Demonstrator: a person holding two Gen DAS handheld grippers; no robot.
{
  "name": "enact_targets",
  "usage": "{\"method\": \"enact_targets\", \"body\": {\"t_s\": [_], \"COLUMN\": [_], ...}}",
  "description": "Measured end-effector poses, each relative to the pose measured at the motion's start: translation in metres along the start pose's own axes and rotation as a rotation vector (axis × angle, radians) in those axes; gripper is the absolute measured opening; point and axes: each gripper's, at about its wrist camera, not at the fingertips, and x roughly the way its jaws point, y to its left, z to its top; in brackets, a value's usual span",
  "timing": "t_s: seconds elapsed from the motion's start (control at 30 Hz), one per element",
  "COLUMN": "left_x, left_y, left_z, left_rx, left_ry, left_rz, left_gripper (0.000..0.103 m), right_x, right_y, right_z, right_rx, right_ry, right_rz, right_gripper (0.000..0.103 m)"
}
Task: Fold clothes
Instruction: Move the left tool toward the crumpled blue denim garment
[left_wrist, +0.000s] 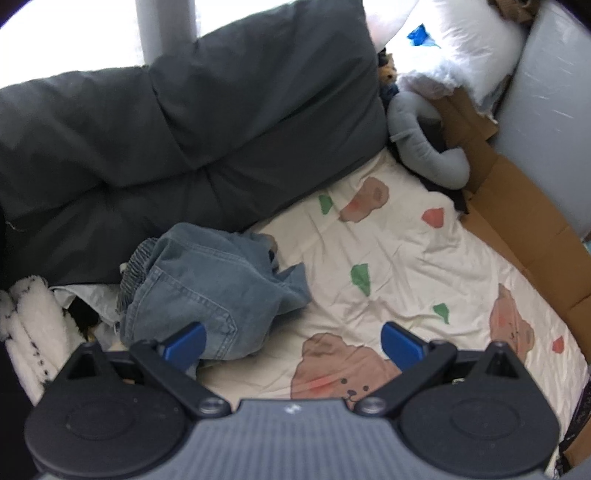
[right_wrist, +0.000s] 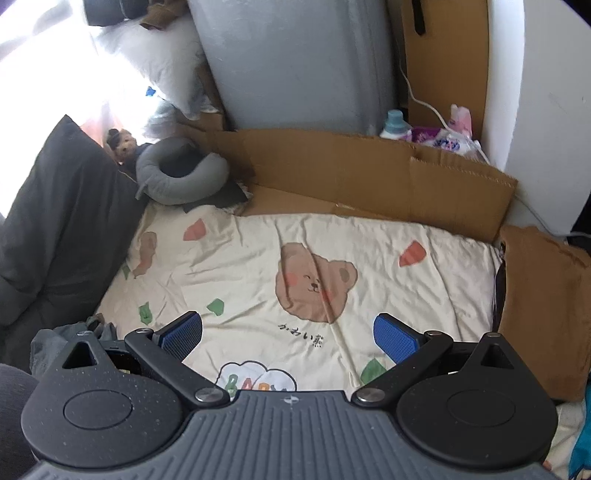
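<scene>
The jeans (left_wrist: 207, 291) lie in a crumpled heap at the left edge of the bed (left_wrist: 406, 258), against the dark duvet (left_wrist: 184, 122) and beside a fluffy white cloth (left_wrist: 33, 325), while the left gripper (left_wrist: 291, 343) and the right gripper (right_wrist: 288, 334) both hover with jaws spread wide and holding nothing. Because the denim is bunched over itself, a pinch could catch several layers or only a loose flap, so the jeans would lift twisted instead of spreading flat. The left blue finger (left_wrist: 184, 341) sits right at the heap's near edge and could drag in neighbouring cloth.
</scene>
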Motion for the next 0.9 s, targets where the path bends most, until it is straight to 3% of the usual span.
{"method": "enact_targets", "body": {"t_s": [0.3,0.53,0.9], "left_x": [0.029,0.045,0.072], "left_y": [0.026,0.049,0.087], "left_z": [-0.005,-0.006,-0.017], "left_rx": [0.001,-0.013,-0.109], "left_ry": [-0.015,0.007,0.041], "left_rz": [-0.015,-0.014,-0.039], "left_gripper": [0.102,0.101,0.099], "right_x": [0.019,0.024,0.057], "right_y": [0.015,0.030,0.057], "right_z": [-0.009,-0.009,-0.019], "right_rx": [-0.029,-0.049,-0.085], "right_ry": [0.020,-0.030,0.002], "right_rz": [-0.034,-0.023,0.014], "right_gripper": [0.102,0.102,0.102]}}
